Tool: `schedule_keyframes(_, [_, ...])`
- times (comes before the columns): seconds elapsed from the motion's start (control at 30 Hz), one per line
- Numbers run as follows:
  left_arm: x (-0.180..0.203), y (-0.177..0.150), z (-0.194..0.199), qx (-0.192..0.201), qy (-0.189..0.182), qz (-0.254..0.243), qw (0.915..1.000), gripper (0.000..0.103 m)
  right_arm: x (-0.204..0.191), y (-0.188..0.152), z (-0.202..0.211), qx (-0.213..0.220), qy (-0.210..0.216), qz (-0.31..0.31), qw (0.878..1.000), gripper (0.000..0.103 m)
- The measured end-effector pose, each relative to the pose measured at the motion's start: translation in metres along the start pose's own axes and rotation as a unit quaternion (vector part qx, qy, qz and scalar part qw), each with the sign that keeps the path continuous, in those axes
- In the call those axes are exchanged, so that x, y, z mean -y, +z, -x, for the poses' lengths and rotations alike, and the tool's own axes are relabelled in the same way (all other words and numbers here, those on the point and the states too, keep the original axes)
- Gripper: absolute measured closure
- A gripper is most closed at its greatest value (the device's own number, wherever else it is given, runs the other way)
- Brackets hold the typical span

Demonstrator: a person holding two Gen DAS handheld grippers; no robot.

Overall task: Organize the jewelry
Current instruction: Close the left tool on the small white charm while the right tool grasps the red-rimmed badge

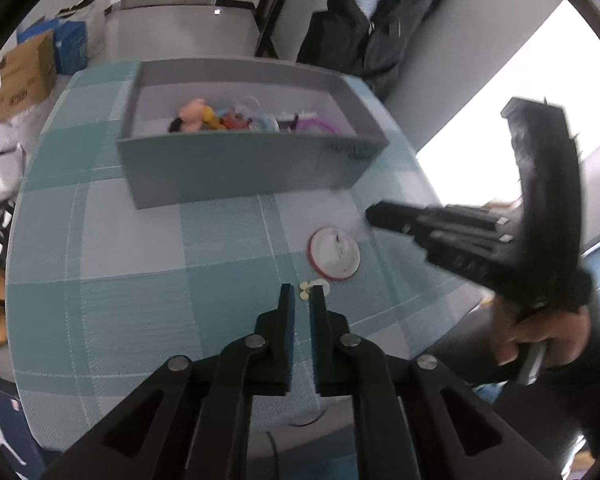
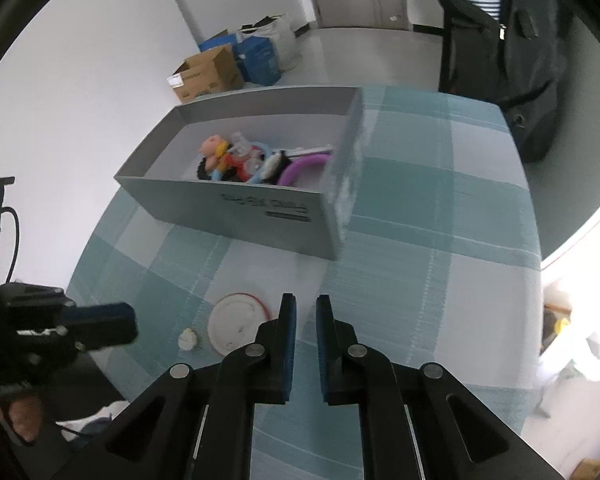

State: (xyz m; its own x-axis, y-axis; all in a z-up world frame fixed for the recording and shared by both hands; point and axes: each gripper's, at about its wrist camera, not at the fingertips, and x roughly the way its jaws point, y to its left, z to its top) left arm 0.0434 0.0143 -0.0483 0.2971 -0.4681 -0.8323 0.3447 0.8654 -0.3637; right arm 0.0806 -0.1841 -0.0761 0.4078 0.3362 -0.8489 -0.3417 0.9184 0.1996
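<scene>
Jewelry: a small pale piece (image 2: 188, 339) lies on the checked surface (image 2: 420, 288), just beside a red-rimmed white disc (image 2: 234, 326); its form is too small to make out. Left gripper (image 1: 303, 292), jaws nearly closed and empty, partly hides it in the left wrist view. Right gripper (image 2: 306, 304), closed on nothing, hangs near the disc. Grey box (image 2: 236, 204) beyond holds jumbled coloured trinkets (image 2: 240, 160), partly cut off by its front wall.

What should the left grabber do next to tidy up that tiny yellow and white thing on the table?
Probably open its jaws and lower a little. The left hand-held gripper hangs just above the small yellow and white piece, but its jaws look nearly shut with nothing held. That piece and the red-rimmed round lid lie on the checked cloth, outside the grey box where the other trinkets are.
</scene>
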Motion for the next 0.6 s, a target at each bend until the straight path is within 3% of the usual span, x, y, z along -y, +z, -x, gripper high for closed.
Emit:
schedule_keyframes(0.1, [0.002,0.0,-0.006,-0.004,0.004,0.002,1.0,0.086,0.003,0.001,0.004,0.009,0.008,-0.004,1.0,0.091])
schedule_keyframes(0.23, [0.009,-0.002,-0.01,0.005,0.007,-0.004,1.0,0.055,0.001,0.001,0.008,0.013,0.015,-0.003,1.0,0.091])
schedule_keyframes(0.43, [0.015,0.001,-0.02,0.001,0.033,-0.019,0.9993,0.054,0.002,-0.001,0.015,0.015,0.02,0.004,1.0,0.091])
schedule_keyframes(0.6, [0.027,0.001,-0.025,0.01,0.087,-0.062,0.9942,0.055,0.001,0.0,0.013,0.015,0.017,0.004,1.0,0.091])
